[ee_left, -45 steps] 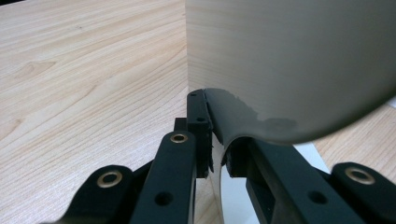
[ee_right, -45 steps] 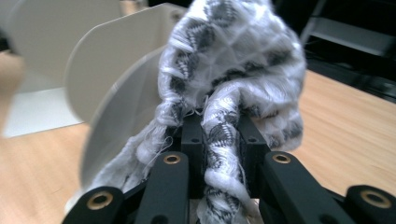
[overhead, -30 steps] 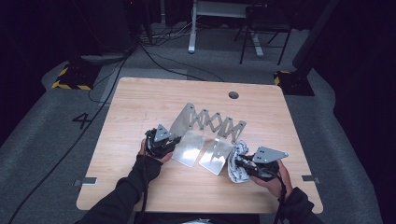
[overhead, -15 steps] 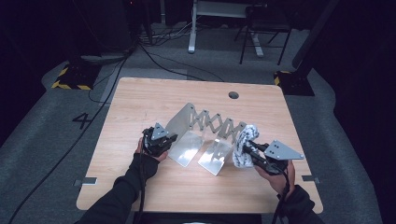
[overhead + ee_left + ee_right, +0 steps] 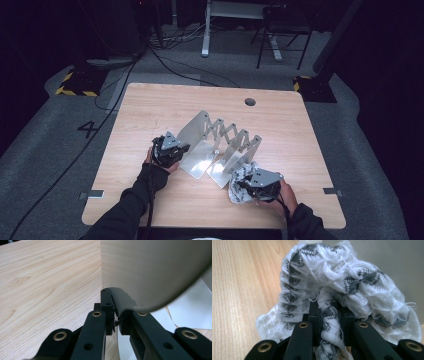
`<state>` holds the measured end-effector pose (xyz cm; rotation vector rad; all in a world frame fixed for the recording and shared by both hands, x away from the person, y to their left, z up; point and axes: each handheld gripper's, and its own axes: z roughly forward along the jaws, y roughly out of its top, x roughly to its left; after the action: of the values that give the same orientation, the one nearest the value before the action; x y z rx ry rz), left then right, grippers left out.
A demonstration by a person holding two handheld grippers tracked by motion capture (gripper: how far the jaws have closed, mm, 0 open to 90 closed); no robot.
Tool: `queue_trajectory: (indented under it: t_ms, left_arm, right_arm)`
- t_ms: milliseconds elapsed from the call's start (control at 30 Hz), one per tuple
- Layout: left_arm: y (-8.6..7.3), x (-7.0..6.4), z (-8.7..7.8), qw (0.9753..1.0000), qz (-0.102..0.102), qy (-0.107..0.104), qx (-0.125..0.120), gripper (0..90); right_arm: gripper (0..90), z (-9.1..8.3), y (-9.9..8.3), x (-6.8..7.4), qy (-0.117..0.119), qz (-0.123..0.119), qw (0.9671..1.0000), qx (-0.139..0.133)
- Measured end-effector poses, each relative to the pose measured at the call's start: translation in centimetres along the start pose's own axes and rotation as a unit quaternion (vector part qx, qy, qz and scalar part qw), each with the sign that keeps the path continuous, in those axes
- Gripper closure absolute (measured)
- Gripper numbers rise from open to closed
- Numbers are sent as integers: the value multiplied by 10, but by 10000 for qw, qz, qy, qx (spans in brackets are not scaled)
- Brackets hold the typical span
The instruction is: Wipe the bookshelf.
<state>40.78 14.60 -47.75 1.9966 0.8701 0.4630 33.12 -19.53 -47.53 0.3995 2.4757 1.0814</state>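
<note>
Left gripper: fingers clenched on the near edge of the metal folding rack | Right gripper: fingers grasped the white-and-grey cloth | Cloth: bunched on the tabletop, touching the rack's right end panel | Rack: upright, mid-tabletop.

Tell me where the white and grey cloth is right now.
In the high view the cloth lies near the table's front right, pinched in the right gripper, touching the metal rack's right end plate.
</note>
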Motion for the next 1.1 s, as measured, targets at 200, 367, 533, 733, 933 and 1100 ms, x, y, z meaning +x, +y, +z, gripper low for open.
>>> queue_trajectory:
  t_ms: [200,367,533,733,933,1100]
  left_arm:
    - [0,0,0,10000,-50,-62,-8,854]
    - [0,1,0,10000,-39,-76,0,854]
    - [-1,0,0,10000,-53,-78,5,853]
    - [-1,1,0,10000,-28,-82,13,852]
    - [-1,0,0,10000,-1,-68,25,851]
    - [-1,0,0,10000,16,-71,24,851]
  right_arm:
    - [763,-26,8,-9,-597,100,9967,-549]
    - [758,-54,20,-22,-1417,201,9808,-1324]
    - [754,-62,23,-36,-1903,460,9691,-1503]
    - [753,-56,10,-50,-1906,900,9695,-1254]
    - [753,-23,-14,-47,-1451,1157,9820,-347]
    - [746,-6,-21,-43,-927,1154,9883,356]
